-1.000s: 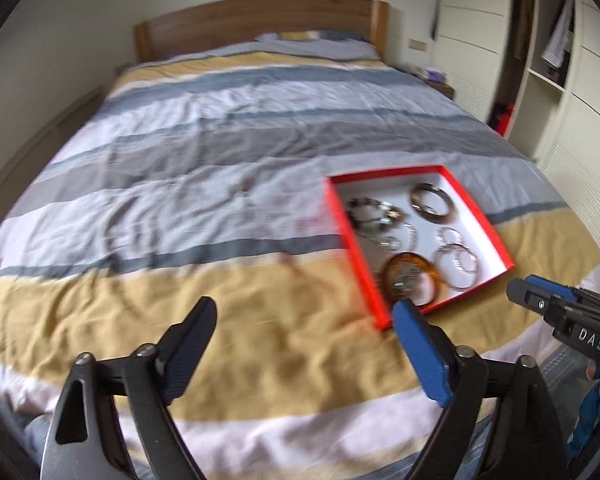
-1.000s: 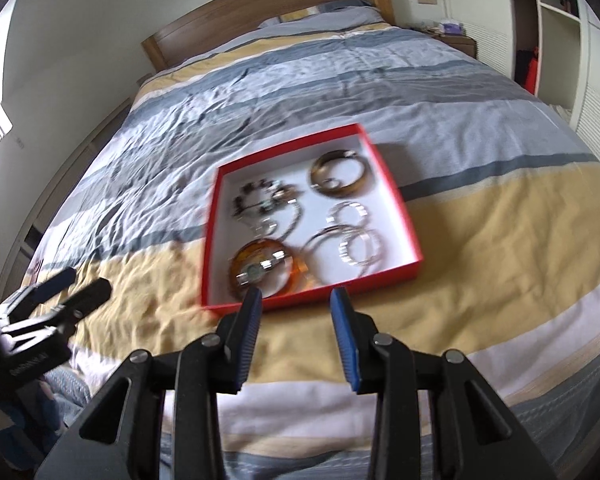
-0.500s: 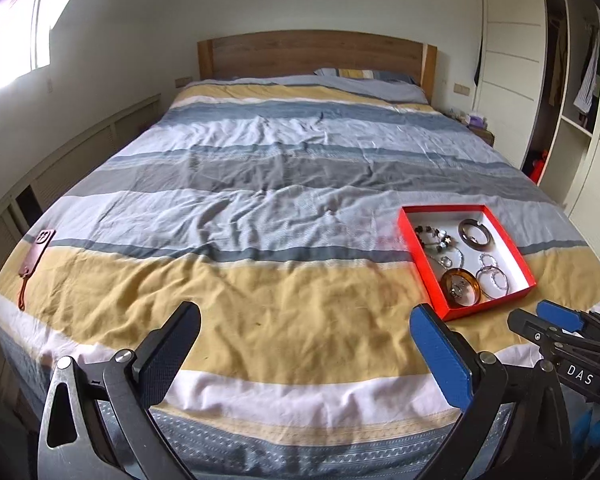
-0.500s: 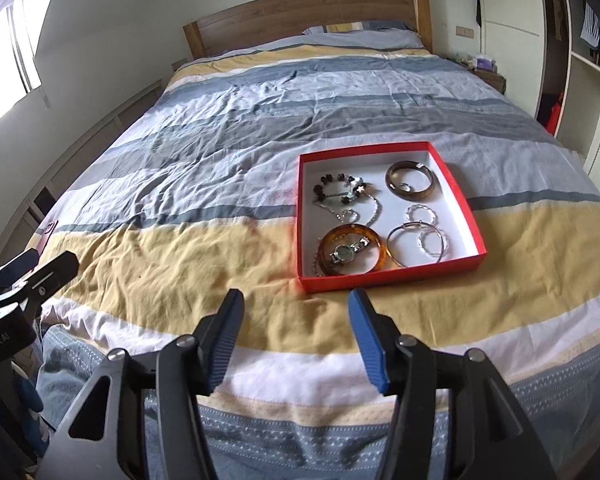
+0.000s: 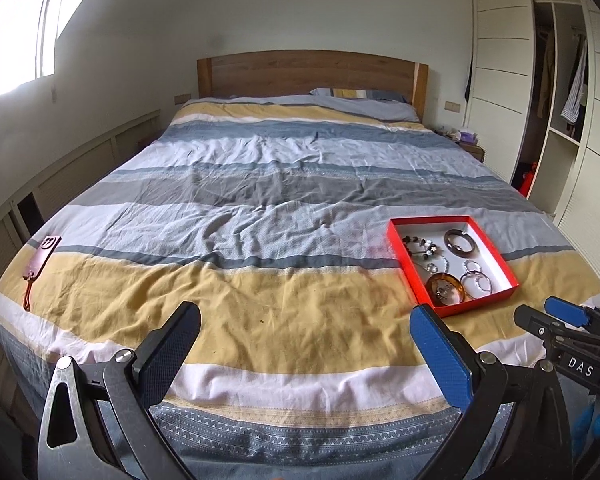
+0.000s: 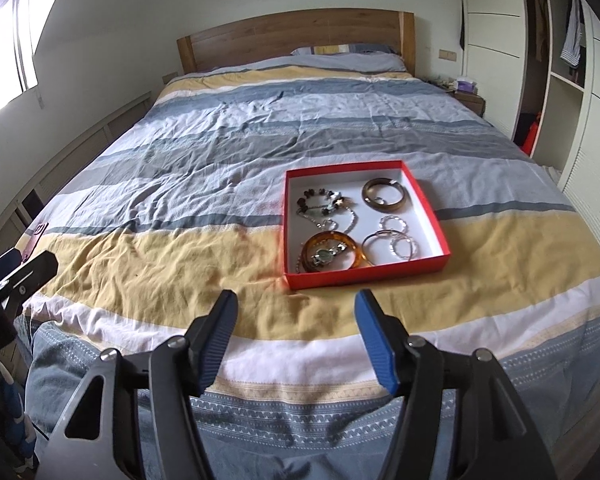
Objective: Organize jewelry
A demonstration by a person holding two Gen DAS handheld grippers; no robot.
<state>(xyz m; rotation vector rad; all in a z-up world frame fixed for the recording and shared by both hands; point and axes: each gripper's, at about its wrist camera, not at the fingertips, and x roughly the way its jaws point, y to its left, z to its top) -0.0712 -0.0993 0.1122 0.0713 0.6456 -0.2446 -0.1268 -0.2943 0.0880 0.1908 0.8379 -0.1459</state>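
Observation:
A shallow red box (image 6: 366,278) with a white inside lies on the striped bed cover; it also shows in the left wrist view (image 5: 398,256). In it lie a dark bangle (image 6: 383,199), a beaded bracelet (image 6: 320,202), an amber bangle (image 6: 334,256) with a watch inside it, and several silver rings (image 6: 396,246). My right gripper (image 6: 296,308) is open and empty, just short of the box's near wall. My left gripper (image 5: 304,324) is open wide and empty, over the yellow stripe, left of the box.
The bed (image 5: 280,200) fills both views, with a wooden headboard (image 5: 312,72) at the far end. A pink phone case with a strap (image 5: 40,258) lies at the bed's left edge. A wardrobe (image 5: 556,112) and a nightstand (image 6: 466,98) stand on the right.
Both grippers have pulled back from the red box toward the foot of the bed, so the box looks smaller. The right gripper's jaws have opened wider. The jewelry has not moved.

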